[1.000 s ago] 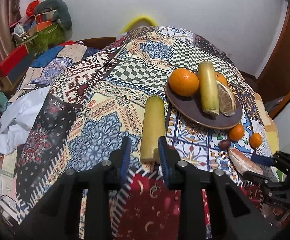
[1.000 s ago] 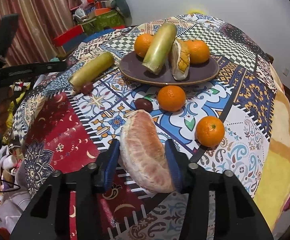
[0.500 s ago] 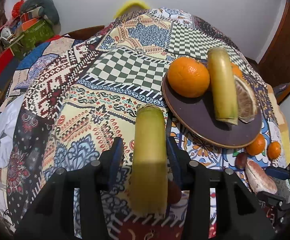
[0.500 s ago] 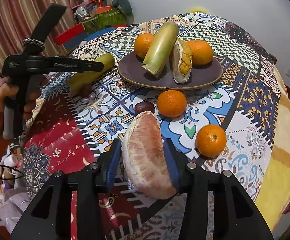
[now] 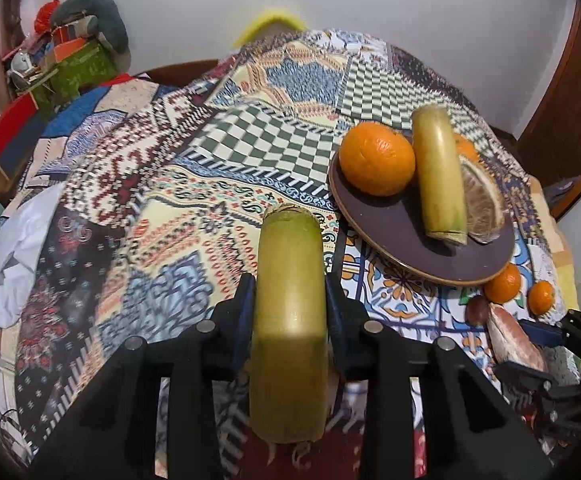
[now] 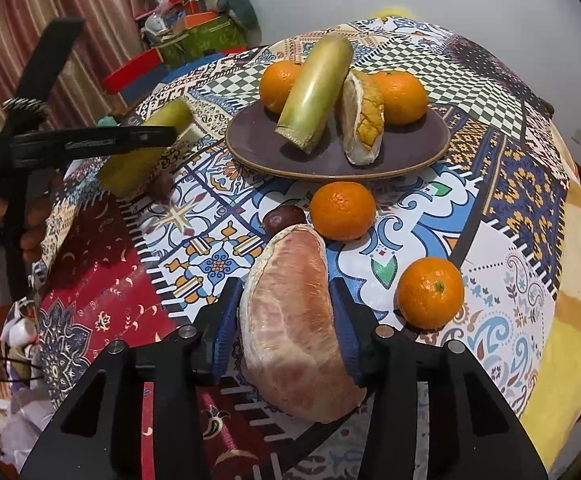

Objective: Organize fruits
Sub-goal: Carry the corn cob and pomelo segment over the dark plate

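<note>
The left gripper (image 5: pixel 290 312) has just been closing and pinches the stiff, smooth cane stalk (image 5: pixel 290 320) mid-length; the right gripper (image 6: pixel 286 320), also closing, squeezes the soft pomelo wedge (image 6: pixel 294 328), the plate (image 6: pixel 410 156) at twelve o'clock.

Your two wrist views, close over the surface (image 5: pixel 274 148)

Both look steeply down; the left sits left, and both share the plate (image 5: pixel 390 236) (image 6: pixel 258 148).

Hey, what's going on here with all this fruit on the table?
A person is sorting fruit with two handheld grippers. The left gripper, whose jaws have just closed further, clamps a green cane piece; the right gripper grips a peeled pomelo segment. The brown plate already holds fruit, and two oranges sit loose on the cloth.
</note>
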Available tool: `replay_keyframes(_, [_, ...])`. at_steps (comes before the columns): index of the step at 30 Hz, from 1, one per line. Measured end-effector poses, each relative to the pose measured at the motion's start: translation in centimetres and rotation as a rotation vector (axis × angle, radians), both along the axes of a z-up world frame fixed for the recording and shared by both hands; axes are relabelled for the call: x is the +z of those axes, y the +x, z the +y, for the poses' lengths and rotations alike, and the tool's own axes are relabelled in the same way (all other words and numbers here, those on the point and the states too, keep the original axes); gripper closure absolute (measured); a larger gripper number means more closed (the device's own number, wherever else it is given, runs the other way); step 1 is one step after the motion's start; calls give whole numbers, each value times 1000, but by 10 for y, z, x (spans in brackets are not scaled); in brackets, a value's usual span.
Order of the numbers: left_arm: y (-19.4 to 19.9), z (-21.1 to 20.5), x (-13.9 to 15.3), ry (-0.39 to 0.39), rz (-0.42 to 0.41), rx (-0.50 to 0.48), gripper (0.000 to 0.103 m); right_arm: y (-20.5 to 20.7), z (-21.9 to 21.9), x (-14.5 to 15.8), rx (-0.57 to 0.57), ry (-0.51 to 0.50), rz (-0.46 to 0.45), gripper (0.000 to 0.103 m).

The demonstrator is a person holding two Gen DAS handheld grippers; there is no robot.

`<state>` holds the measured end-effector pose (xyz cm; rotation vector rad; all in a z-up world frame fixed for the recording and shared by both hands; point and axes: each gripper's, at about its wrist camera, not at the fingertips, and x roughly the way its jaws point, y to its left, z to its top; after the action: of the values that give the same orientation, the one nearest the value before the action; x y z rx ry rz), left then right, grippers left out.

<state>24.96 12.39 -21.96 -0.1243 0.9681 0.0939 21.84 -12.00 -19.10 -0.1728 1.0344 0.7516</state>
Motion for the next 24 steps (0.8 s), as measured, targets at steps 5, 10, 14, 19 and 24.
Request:
replay_keyframes(5, [-23,1,23,-5,-53,-1,69,-9,-6,11,-16,20,-20,63])
replay_keyframes(10, [-40,-5,47,-23,-110,-13,69,-13,-15,31,-47,48,-65,63])
replay_keyframes(14, [-45,-13,65,-28,-158,-30,69,-12,-22,52,-72,68,-120,63])
replay_keyframes(19, [-41,-25,82,-43,-205,-56,69,-3,-25,70,-98,82,-177,63])
replay_keyframes(24, [-30,-36,86,-51,-222,-77,69,10,-26,79,-121,93,-209,63])
